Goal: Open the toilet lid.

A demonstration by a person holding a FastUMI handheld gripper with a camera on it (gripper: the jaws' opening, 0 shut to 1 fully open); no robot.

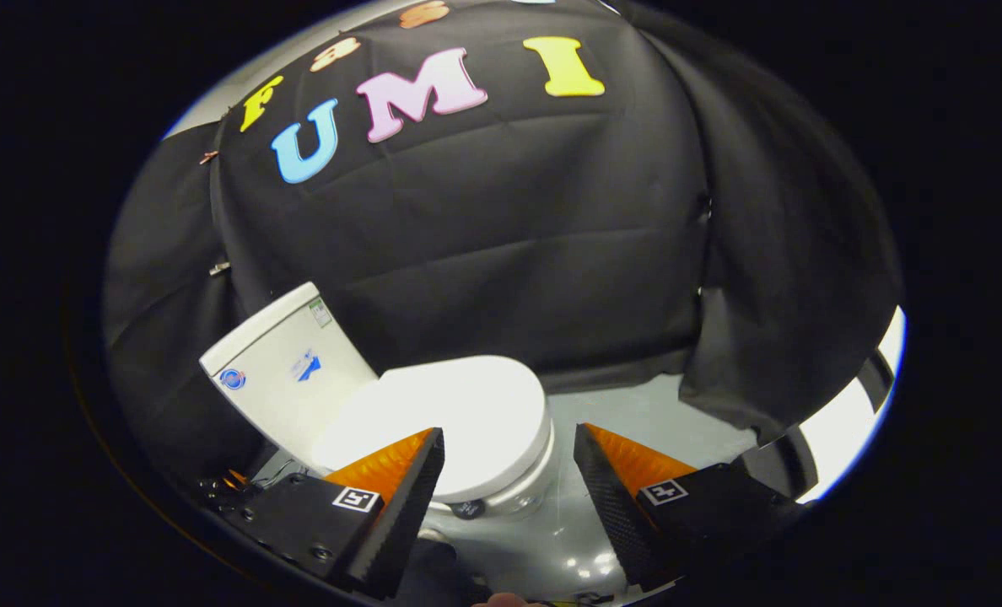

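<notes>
Black draped cloth wall (pixel 484 236) closes off the back and both sides of the booth; folds hang down to the floor behind the fixture.

Pale grey glossy floor (pixel 636 413) runs from the cloth's lower edge toward the viewer, with bright light reflections low down between the fingers.

White ceramic toilet (pixel 501 493) stands on that floor, seen from above and at a tilt. Its white rectangular cistern (pixel 286 379) sits at the rear, against the cloth, with a small round blue mark and a blue sticker on its front face and a small label near the top corner; print too small to make out.

White oval plastic toilet lid (pixel 476 421) is down, lying flat over the seat and bowl. It extends from the cistern forward, and its front rim lies just ahead of the fingers, mostly in the gap between them and partly behind the left finger.

Tool (pixel 509 443): the two fingers stand wide apart, nothing between the pads, no contact with the lid that I can see. Left fingertip (pixel 425 459) overlaps the lid's near edge in the view; touching or above it, cannot tell. Right fingertip (pixel 594 459) is off to the side of the lid, over bare floor.

Small square black-and-white marker on each finger mount.
</notes>
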